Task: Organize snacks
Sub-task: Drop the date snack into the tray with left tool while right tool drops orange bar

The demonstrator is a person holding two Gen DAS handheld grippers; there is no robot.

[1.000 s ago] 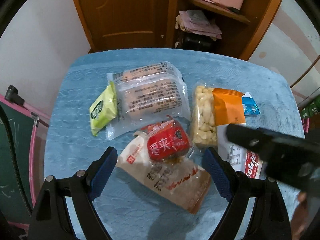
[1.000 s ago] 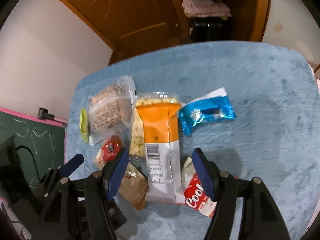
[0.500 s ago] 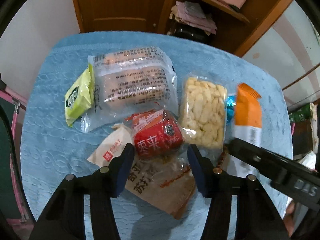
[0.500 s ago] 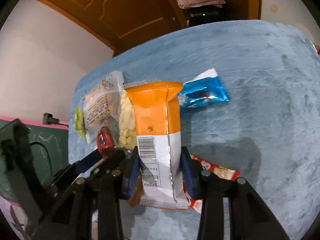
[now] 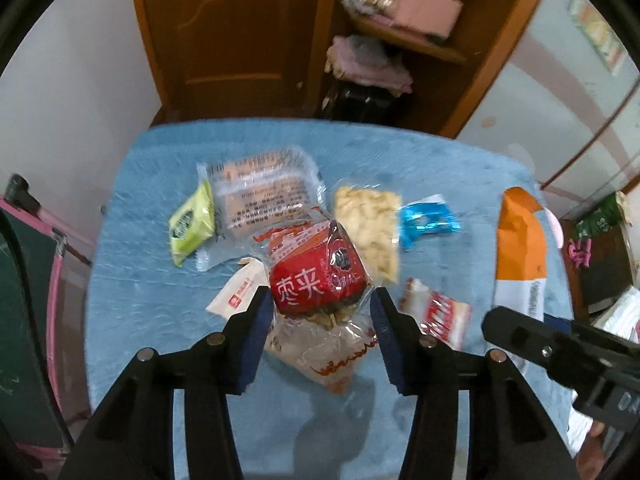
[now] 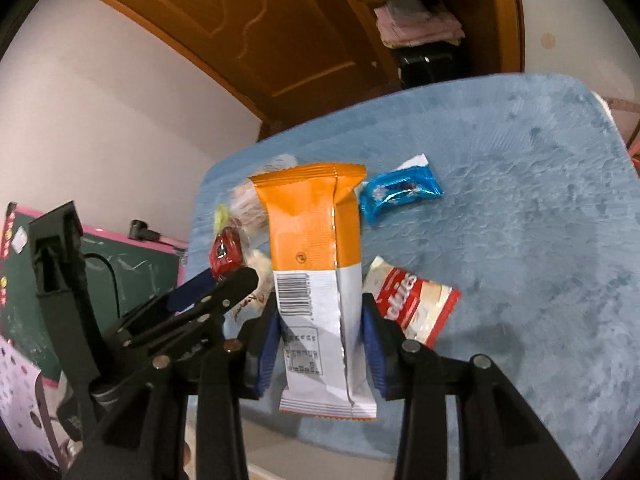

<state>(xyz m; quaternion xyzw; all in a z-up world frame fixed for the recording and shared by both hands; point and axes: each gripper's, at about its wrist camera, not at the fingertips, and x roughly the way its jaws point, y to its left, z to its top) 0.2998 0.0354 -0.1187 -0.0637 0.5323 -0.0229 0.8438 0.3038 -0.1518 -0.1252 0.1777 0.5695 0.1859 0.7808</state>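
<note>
In the left wrist view, the left claw pinches a red packet above the blue bench, and in the right wrist view, the right claw pinches an orange-and-white packet, while other snacks beyond both claws lie unsorted.

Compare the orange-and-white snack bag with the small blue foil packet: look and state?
The orange-and-white snack bag is long, matte and printed with a barcode; the small blue foil packet is short and shiny. The bag is clamped upright in the right tongs, clear of the blue cloth; the packet lies flat on it, untouched. Both are sealed.
</note>
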